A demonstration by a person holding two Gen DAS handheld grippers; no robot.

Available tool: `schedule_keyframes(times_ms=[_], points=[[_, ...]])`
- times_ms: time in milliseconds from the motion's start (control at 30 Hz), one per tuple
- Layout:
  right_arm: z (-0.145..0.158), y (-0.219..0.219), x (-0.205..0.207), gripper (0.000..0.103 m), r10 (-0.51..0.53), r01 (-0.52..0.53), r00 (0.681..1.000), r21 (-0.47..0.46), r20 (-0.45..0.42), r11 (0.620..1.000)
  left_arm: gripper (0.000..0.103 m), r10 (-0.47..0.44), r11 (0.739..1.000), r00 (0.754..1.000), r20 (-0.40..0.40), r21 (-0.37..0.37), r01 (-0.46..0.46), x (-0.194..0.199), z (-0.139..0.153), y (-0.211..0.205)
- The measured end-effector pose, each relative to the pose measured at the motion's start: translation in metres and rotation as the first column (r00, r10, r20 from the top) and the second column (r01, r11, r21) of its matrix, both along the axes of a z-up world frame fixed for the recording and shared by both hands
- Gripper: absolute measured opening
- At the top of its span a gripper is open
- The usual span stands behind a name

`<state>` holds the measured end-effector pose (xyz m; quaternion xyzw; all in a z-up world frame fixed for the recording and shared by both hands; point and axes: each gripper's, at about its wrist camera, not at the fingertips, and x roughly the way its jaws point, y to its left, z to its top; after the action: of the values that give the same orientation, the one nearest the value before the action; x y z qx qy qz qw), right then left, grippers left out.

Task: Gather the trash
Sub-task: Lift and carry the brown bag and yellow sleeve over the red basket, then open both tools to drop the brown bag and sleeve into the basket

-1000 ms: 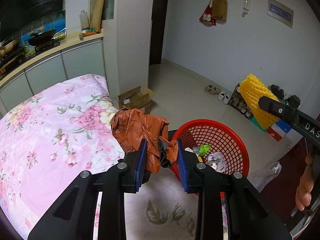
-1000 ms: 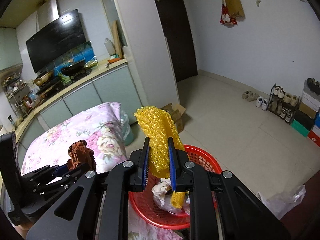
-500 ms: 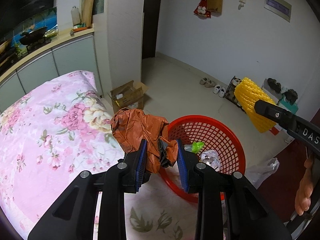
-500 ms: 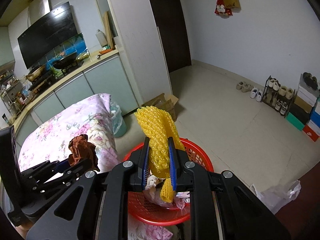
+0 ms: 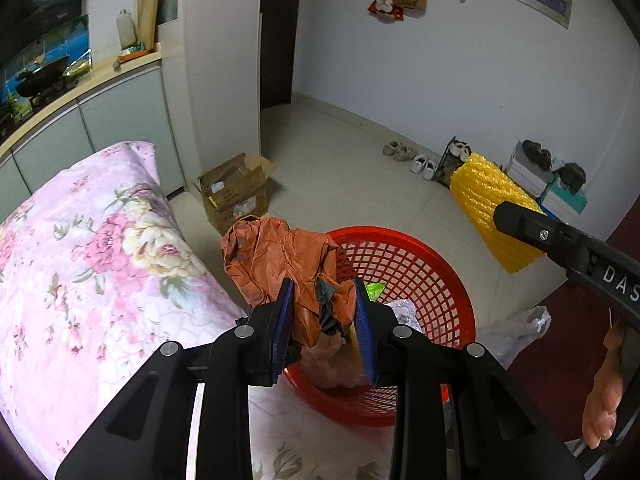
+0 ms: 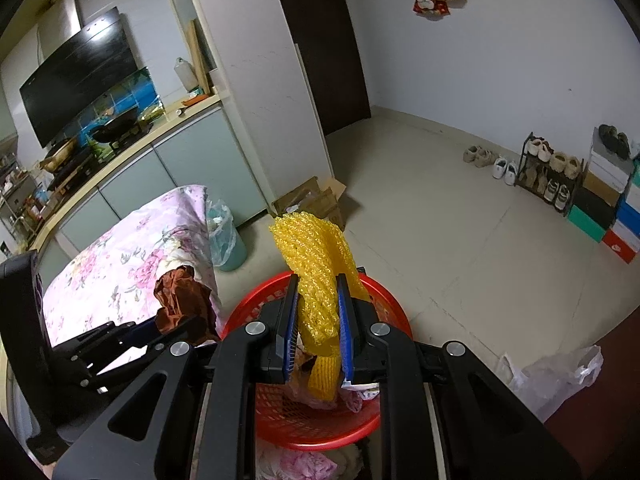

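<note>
My left gripper is shut on a crumpled orange-brown plastic bag, held over the near left rim of a red mesh basket. The basket holds scraps: a green piece, white plastic and a pinkish bag. My right gripper is shut on a yellow foam net sheet, hanging above the same red basket. In the left wrist view the yellow foam net and the right gripper's black arm show at the right. In the right wrist view the orange-brown bag sits in the left gripper at the left.
A pink floral quilt lies left of the basket. An open cardboard box stands by the white pillar. A clear plastic bag lies on the floor at right. Shoes and a shoe rack line the far wall. A lined bin stands beside the quilt.
Both grippers have moved closer over the red basket and slightly down, still holding their items. The basket now sits nearer and lower in both views.
</note>
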<state>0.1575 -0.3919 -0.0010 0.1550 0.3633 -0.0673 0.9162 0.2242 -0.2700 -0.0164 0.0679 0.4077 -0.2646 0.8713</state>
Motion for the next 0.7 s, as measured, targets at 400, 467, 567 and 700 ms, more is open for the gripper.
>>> schedule_keyframes(times_ms=[400, 467, 567, 700], points=[[-0.013, -0.009, 0.007, 0.017, -0.028, 0.029, 0.999, 0.022, -0.037, 0.999, 0.029, -0.025, 1.000, 0.999, -0.029, 0.019, 0.025, 0.003, -0.018, -0.027], [-0.015, -0.011, 0.007, 0.017, -0.034, 0.035, 0.998, 0.025, -0.044, 0.999, 0.029, -0.024, 0.999, 0.999, -0.034, 0.022, 0.025, 0.004, -0.022, -0.030], [-0.019, -0.014, 0.010, 0.018, -0.040, 0.042, 0.998, 0.033, -0.054, 0.999, 0.030, -0.026, 0.999, 0.999, -0.033, 0.028, 0.027, 0.006, -0.025, -0.033], [-0.025, -0.014, 0.013, 0.019, -0.038, 0.041, 0.997, 0.047, -0.069, 0.998, 0.032, -0.025, 0.999, 0.999, -0.029, 0.026, 0.026, 0.006, -0.027, -0.036]])
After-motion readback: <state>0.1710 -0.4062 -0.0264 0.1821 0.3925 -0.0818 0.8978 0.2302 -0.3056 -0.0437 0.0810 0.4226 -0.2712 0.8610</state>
